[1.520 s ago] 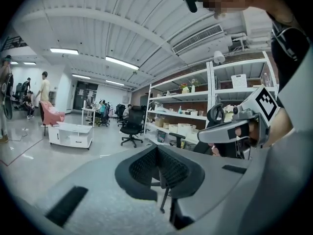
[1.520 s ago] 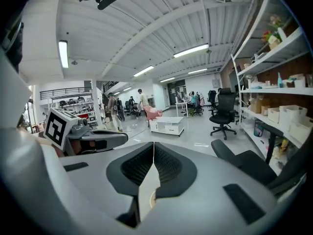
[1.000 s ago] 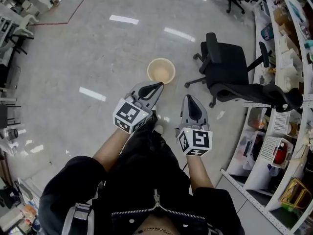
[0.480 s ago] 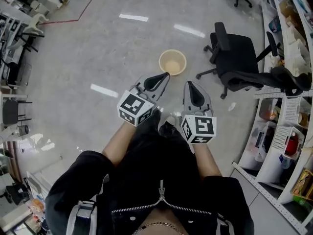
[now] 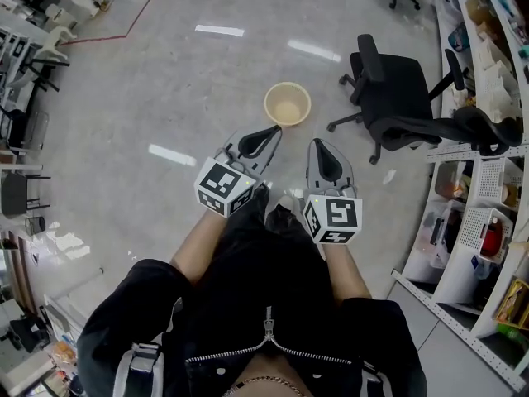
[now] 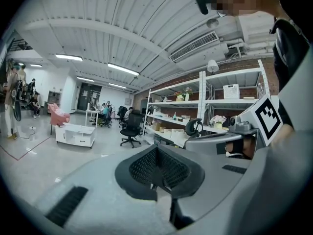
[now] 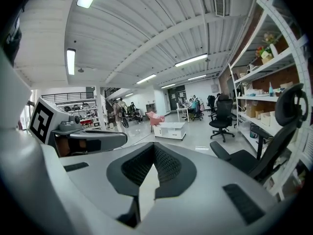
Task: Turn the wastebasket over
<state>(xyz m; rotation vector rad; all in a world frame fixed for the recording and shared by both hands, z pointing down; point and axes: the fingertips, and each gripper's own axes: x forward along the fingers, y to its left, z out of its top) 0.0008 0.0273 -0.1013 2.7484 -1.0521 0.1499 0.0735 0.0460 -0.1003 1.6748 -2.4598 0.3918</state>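
**Q:** What is found nearest the camera?

**A:** A black jacket [image 5: 248,304] with a zip is seen at 6 o'clock of the head view. Two bare forearms are extended from it toward 12 o'clock, and a claw is carried at the end of each.

**Q:** How are the claws set?

**A:** The left claw [image 5: 271,131] is held near the centre of the view and is pointed toward 1 o'clock. Its jaws are pressed together, and nothing is pinched between the pads. The right claw [image 5: 321,145] is held just beside it at 3 o'clock and is pointed toward 12 o'clock. Its jaws are likewise pressed together on nothing.

**Q:** Where is the wastebasket located?

**A:** The wastebasket [image 5: 288,104] is stood upright on the grey floor [image 5: 165,98] with its open mouth turned up. It is placed at 12 o'clock of the claws, just past the tip of the left claw as pictured. It is touched by neither claw.

**Q:** What is found beyond it?

**A:** A black office chair [image 5: 397,98] is parked at 3 o'clock of the wastebasket. White shelving [image 5: 483,164], loaded with boxes and baskets, is run along the 3 o'clock edge. In the right gripper view, a low white cabinet [image 7: 169,129] is seen far across the room.
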